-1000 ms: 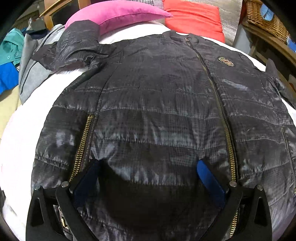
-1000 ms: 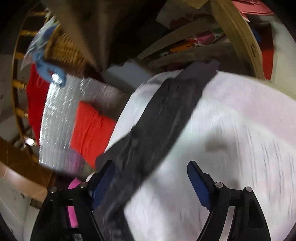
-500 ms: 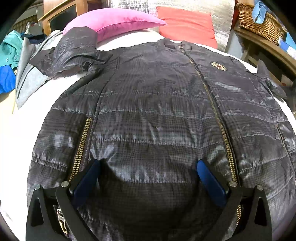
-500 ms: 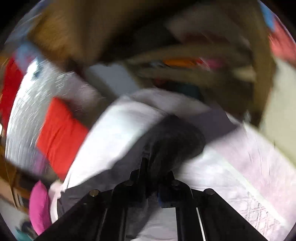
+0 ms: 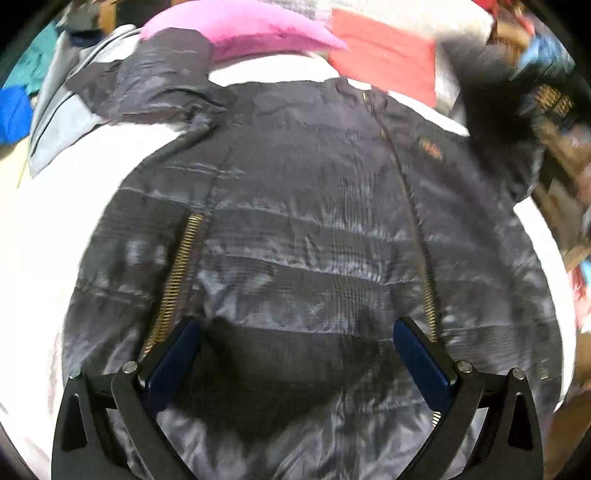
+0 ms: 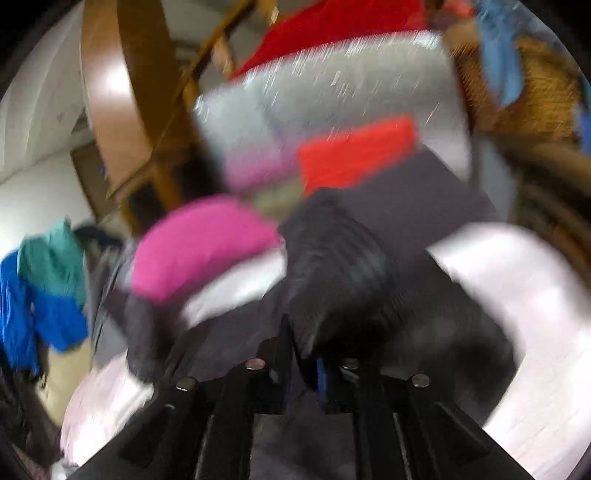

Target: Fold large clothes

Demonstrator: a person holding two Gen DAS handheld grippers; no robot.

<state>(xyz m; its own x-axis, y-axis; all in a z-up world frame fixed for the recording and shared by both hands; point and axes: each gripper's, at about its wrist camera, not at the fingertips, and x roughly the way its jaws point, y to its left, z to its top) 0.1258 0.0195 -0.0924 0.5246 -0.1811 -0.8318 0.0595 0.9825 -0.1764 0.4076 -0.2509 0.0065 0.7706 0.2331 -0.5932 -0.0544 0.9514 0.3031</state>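
Note:
A dark quilted jacket (image 5: 303,206) with gold zips lies front-up on a white bed (image 5: 48,229). My left gripper (image 5: 295,328) is open and empty, hovering over the jacket's lower hem. Its left sleeve (image 5: 162,77) is folded up near the pink pillow. My right gripper (image 6: 306,354) is shut on the jacket's right sleeve (image 6: 332,273) and holds it lifted above the bed; the view is blurred. The lifted sleeve shows in the left wrist view (image 5: 495,110) at the upper right.
A pink pillow (image 5: 236,26) and a red pillow (image 5: 384,55) lie at the bed's head. Grey, teal and blue clothes (image 5: 48,96) are piled at the left. Wooden furniture and a wicker basket (image 6: 535,85) stand by the bed.
My right gripper closed on the right sleeve, lifted it and swung it toward the jacket's body. My left gripper stayed open over the hem, shifting slightly.

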